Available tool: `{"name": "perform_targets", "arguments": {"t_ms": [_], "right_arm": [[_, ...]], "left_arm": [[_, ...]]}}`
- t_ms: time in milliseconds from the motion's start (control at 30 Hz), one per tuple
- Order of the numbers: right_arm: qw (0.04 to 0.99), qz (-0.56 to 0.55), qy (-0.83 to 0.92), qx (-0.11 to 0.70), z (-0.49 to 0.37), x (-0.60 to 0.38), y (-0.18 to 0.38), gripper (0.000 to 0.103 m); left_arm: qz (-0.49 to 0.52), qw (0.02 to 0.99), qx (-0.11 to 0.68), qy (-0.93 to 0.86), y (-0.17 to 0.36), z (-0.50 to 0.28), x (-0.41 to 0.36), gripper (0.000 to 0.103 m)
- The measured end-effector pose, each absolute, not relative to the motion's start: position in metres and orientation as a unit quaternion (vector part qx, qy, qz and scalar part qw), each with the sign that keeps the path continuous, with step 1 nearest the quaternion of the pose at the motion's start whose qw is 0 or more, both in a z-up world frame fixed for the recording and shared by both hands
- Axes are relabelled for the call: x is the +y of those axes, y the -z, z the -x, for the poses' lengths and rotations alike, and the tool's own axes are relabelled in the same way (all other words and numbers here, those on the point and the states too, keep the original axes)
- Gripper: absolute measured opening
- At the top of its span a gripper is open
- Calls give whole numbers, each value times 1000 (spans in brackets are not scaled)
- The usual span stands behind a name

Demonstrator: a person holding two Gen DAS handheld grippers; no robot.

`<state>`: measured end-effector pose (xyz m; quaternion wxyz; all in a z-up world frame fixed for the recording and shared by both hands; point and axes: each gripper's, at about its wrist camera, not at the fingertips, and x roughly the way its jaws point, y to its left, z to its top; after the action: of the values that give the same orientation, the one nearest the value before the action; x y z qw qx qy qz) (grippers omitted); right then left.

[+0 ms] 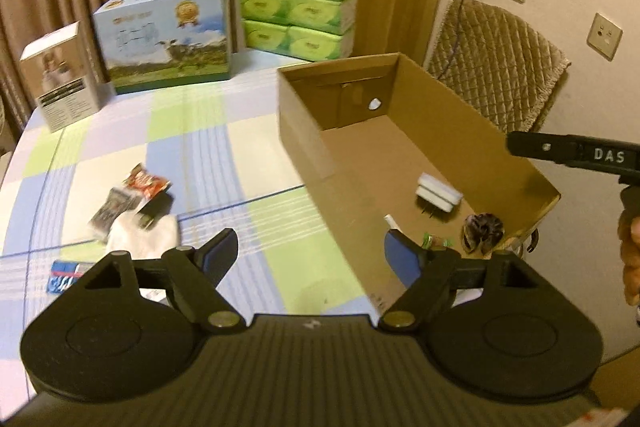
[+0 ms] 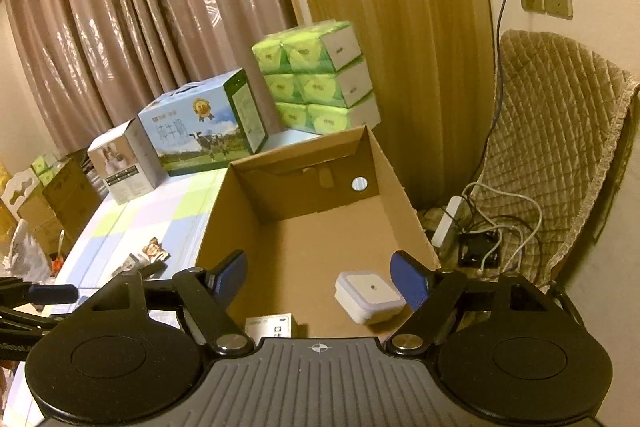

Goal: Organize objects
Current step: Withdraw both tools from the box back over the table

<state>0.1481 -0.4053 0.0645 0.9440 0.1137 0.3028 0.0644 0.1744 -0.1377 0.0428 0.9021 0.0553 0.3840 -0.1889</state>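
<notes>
Your right gripper stood wide open over the near end of the box, nothing between the pads; the white plug lay on the box floor near the right wall, tipped on its side, just beside the right pad but free of it. Your left gripper was open too and empty, hanging over the table just outside the box's left wall, its right finger crossing the wall's near end in view; whether it touched the cardboard, could not tell. Also in the box at the near end: a dark round thing, a small green wrapper, a white card. Left on the table: packets and a white cloth heaped together toward the left edge, a blue-and-red packet nearer you. Risks as judged: that right finger could have caught the box wall and shoved or tipped the light box on a swing to the left. The packets overlapped the cloth, so a grab there could have taken two things or dragged the cloth. Thin flat packets could have slipped from the pads or stayed flat on the table. The right gripper, if lowered, could have knocked the plug.
</notes>
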Motion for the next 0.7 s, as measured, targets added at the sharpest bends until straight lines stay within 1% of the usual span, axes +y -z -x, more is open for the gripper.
{"name": "perform_targets", "arguments": {"t_ms": [133, 167, 333, 500, 700], "right_arm": [[944, -123, -62, 299, -129, -398, -71, 77], [944, -123, -64, 298, -123, -395, -73, 79], [945, -128, -72, 293, -94, -374, -81, 86], [944, -121, -95, 293, -71, -343, -86, 93], [939, -108, -131, 300, -56, -303, -89, 97]], "left_arm": [[-47, 906, 385, 173, -45, -159, -115, 80], [-43, 906, 386, 167, -45, -155, -108, 82], [-33, 909, 389, 146, -44, -131, -75, 85], [-24, 912, 393, 112, -40, -101, -34, 92], [-18, 916, 395, 70, -38, -74, 11, 98]]}}
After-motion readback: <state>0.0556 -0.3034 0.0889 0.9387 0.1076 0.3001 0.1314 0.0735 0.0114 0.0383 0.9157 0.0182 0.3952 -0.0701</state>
